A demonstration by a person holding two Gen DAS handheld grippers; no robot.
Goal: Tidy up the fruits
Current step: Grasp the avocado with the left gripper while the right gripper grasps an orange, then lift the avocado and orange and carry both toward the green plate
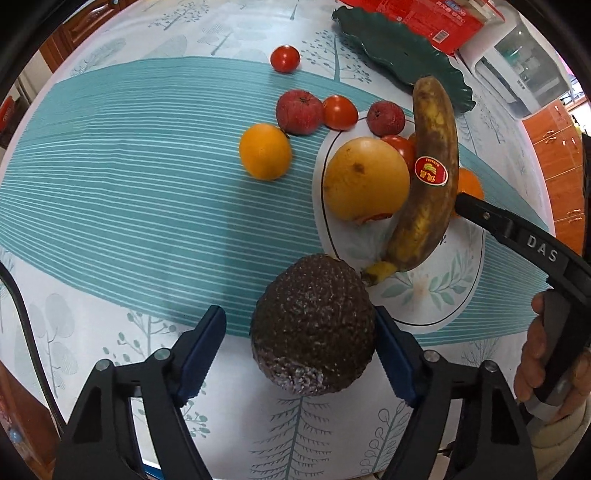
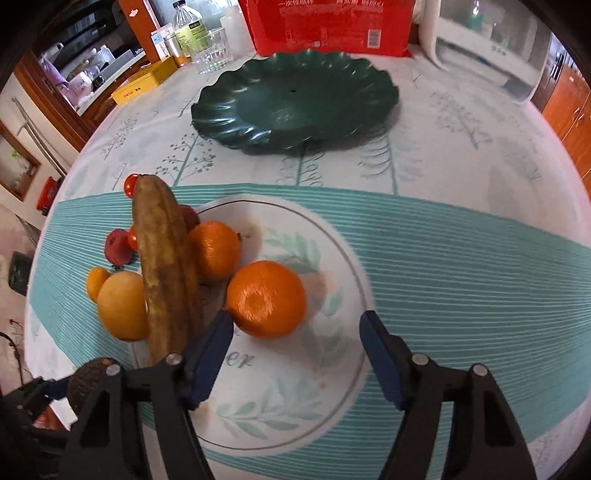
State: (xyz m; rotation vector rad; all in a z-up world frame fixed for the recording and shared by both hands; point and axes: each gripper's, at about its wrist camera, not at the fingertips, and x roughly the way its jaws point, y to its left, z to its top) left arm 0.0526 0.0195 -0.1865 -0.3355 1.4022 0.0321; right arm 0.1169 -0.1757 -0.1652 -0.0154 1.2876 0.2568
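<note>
The left gripper stands wide open around the avocado at lower centre, only one pad touching, so the round fruit may roll away on closing.

A red package, a glass and perhaps an oil bottle stand behind.

Bright even daylight, soft shadows under the dark bumpy avocado, heavy fisheye bending at edges (black vignette corners), right view slightly blurry
</note>
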